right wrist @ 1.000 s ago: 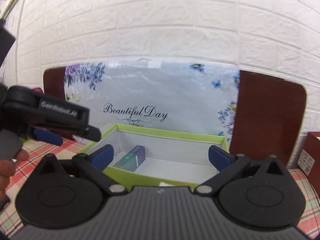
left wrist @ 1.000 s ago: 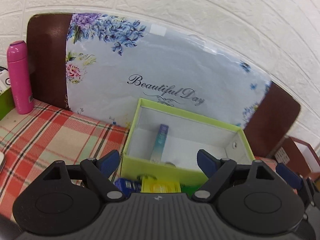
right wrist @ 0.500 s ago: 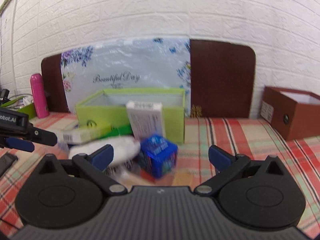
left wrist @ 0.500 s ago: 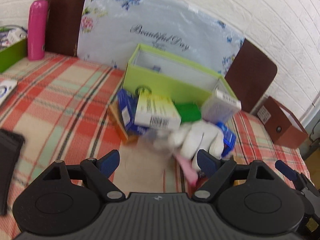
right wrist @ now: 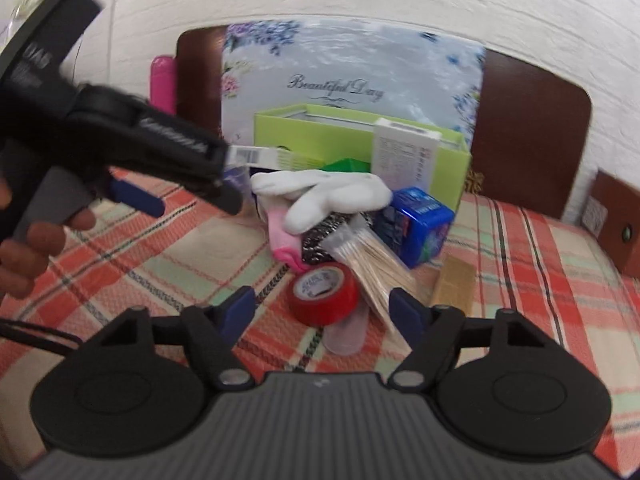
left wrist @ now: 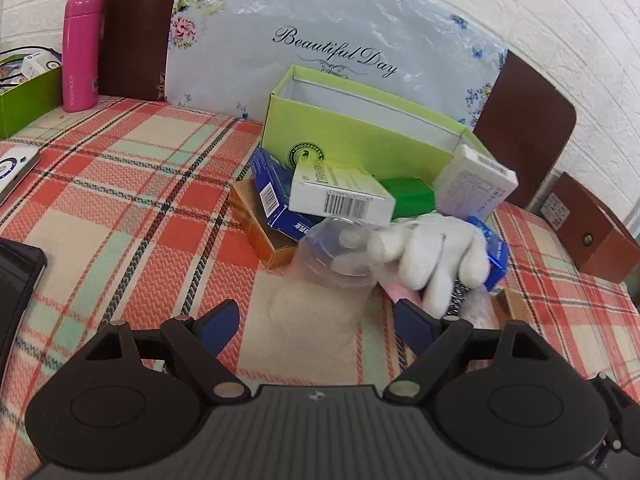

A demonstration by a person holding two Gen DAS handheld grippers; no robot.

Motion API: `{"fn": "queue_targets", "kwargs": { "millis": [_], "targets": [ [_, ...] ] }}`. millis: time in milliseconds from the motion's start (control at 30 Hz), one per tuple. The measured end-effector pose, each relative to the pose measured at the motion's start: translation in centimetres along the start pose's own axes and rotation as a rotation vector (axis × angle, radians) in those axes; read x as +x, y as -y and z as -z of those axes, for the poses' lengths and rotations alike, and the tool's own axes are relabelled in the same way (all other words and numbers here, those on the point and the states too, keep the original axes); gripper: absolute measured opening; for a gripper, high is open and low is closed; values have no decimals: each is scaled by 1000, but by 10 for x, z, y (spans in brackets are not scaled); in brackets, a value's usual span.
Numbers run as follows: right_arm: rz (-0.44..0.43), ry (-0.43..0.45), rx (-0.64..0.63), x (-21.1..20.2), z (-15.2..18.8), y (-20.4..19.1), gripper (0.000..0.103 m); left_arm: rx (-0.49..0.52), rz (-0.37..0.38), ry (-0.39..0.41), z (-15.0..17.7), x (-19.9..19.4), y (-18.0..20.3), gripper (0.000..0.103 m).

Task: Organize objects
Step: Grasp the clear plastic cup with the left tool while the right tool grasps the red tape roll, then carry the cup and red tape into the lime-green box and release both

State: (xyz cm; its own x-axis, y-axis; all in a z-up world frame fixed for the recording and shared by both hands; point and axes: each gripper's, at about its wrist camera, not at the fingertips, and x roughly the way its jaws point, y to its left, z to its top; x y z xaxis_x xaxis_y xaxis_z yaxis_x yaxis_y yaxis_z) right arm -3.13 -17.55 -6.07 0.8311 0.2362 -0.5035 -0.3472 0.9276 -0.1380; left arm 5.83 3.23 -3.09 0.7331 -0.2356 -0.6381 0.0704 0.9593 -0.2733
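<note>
From the left wrist view, the left hand-held gripper [left wrist: 316,328] hangs with its blue fingers spread wide and nothing between them, just short of a clear plastic cup [left wrist: 336,254] lying tipped on the counter [left wrist: 132,216]. Behind the cup sits a heap: a white glove [left wrist: 432,256], a white barcoded box [left wrist: 340,194], a blue box [left wrist: 276,196] and a gold box [left wrist: 260,224], all crowded against the front wall of the open green box [left wrist: 360,136]. Bare plaid cloth spreads to the left, out to a pink bottle [left wrist: 80,44].

From the right wrist view, the right hand-held gripper [right wrist: 322,312] is likewise spread and empty, with a glossy red tape roll [right wrist: 323,292] lying between its fingertips. A clear packet of cotton swabs [right wrist: 376,260] fans just beside the roll, and a shiny blue carton [right wrist: 416,226] stands behind it. The left hand-held gripper crosses in at the left, and open cloth lies to the right.
</note>
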Motion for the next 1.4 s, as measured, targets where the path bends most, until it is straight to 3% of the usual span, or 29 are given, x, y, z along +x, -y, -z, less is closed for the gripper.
{"fn": "queue_targets", "kwargs": {
  "millis": [100,233,267,300,333,500,567,667,800,867,967,1400],
  "targets": [
    [15,-22,-60,14,-3,-8,46,-10,7,-4,-2,10,-2,87],
    [28,-53,-43,28,-1,-7,45,-14,32,15,-6,16,-2,86],
    [21,-52,-34,28,0,-6,46,-9,36,17,-6,18,-2,81],
    [16,-52,-32,27,0,-5,46,-1,40,14,-6,19,-2,66],
    [8,-55,-26,25,1,-4,46,8,48,-1,-6,21,-2,58],
    [-179,-108,153,9,3,18,46,58,88,-45,3,9,0,56],
    [-209,-122,156,3,7,22,46,111,87,-71,12,-3,5,56],
    [-193,-152,149,-4,16,26,45,152,91,-85,27,-22,8,61],
    [-180,-143,161,-8,20,27,50,136,47,-57,36,-26,9,77],
    [-173,-128,134,-9,19,23,53,126,40,-77,36,-20,8,75],
    [-160,-115,76,-6,16,15,54,124,75,-102,37,-15,7,62],
    [-157,-132,65,6,11,12,53,118,72,-96,33,-8,10,62]
  ]
}}
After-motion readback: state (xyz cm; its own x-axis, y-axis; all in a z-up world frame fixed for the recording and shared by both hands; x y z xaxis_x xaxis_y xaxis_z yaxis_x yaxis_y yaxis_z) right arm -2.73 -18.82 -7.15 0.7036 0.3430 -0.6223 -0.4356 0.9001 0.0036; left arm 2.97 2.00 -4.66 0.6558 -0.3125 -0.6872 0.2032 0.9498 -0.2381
